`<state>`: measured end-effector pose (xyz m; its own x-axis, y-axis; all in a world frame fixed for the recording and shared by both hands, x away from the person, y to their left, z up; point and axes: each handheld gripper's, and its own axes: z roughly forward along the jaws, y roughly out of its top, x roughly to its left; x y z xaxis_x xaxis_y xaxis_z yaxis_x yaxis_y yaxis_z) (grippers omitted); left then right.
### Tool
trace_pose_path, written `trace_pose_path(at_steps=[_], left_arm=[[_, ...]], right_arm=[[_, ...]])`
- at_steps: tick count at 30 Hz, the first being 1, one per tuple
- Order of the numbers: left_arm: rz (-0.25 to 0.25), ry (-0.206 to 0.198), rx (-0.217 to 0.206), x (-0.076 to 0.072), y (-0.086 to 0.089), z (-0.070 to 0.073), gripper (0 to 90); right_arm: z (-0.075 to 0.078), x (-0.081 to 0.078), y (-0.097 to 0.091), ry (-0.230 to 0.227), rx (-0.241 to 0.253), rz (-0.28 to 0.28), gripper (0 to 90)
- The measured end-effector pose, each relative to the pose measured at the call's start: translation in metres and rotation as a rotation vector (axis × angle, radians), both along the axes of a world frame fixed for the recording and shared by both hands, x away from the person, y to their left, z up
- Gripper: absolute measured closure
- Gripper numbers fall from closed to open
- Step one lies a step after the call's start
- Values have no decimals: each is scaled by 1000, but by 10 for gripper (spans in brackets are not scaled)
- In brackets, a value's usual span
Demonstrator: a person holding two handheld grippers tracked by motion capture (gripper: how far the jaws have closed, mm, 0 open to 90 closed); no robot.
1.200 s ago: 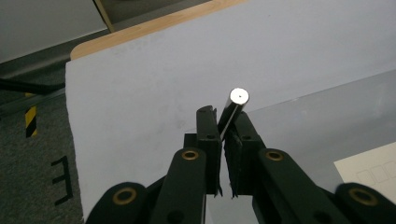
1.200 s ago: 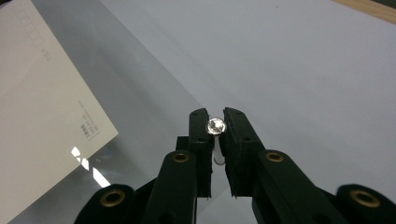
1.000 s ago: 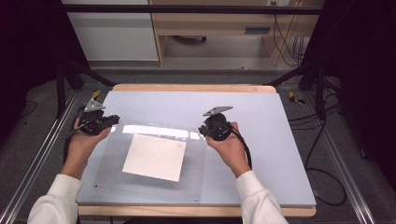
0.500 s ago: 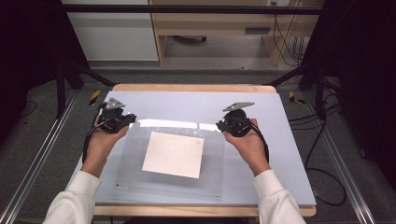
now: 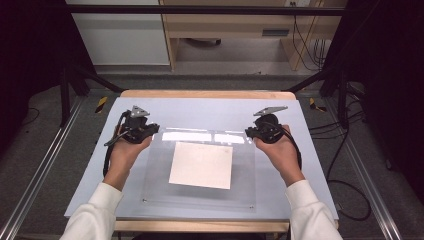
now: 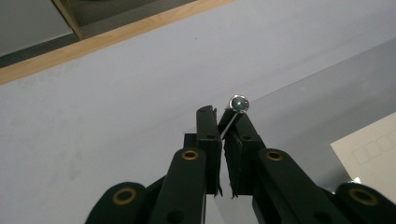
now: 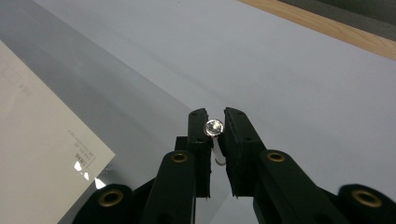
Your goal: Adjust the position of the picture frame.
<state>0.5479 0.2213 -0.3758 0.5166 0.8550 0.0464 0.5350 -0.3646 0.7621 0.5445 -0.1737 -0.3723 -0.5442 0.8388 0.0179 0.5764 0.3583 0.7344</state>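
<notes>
A clear plastic sheet (image 5: 160, 187) lies flat on the pale blue table (image 5: 210, 107), with a white paper (image 5: 201, 165) at its middle. My left gripper (image 5: 152, 129) is shut on the sheet's far left corner. My right gripper (image 5: 248, 132) is shut on the far right corner. In the left gripper view the gripper (image 6: 223, 116) pinches the sheet's thin edge (image 6: 317, 102) beside a small metal screw (image 6: 238, 103), and the paper (image 6: 369, 154) shows at the right. In the right gripper view the gripper (image 7: 215, 116) clamps the corner at another screw (image 7: 215, 127), with the paper (image 7: 37, 154) at the left.
The table has a wooden rim (image 5: 210, 94) along its far side. Metal rails (image 5: 45, 165) run along the floor on both sides, and cables (image 5: 345, 190) lie on the floor at the right. A wooden bench (image 5: 225, 35) stands beyond the table.
Both hands have moved to the right across the table, and the clear sheet with its paper has gone with them. Both grips stay as they were.
</notes>
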Motion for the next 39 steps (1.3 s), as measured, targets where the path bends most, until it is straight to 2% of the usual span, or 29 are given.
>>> trace_pose_path(at_steps=[6, 13, 35, 39], left_arm=[[-10, 11, 12, 1, -9, -4, 841], [-16, 37, 11, 4, -15, -19, 843], [13, 66, 10, 16, -12, -35, 842], [4, 89, 9, 22, -14, -42, 840]], right_arm=[[-4, 4, -9, 8, -5, -15, 815], [-11, 10, -15, 33, -22, -17, 813], [-28, 32, -10, 79, -17, -14, 808], [-34, 38, -12, 92, -12, -9, 806]])
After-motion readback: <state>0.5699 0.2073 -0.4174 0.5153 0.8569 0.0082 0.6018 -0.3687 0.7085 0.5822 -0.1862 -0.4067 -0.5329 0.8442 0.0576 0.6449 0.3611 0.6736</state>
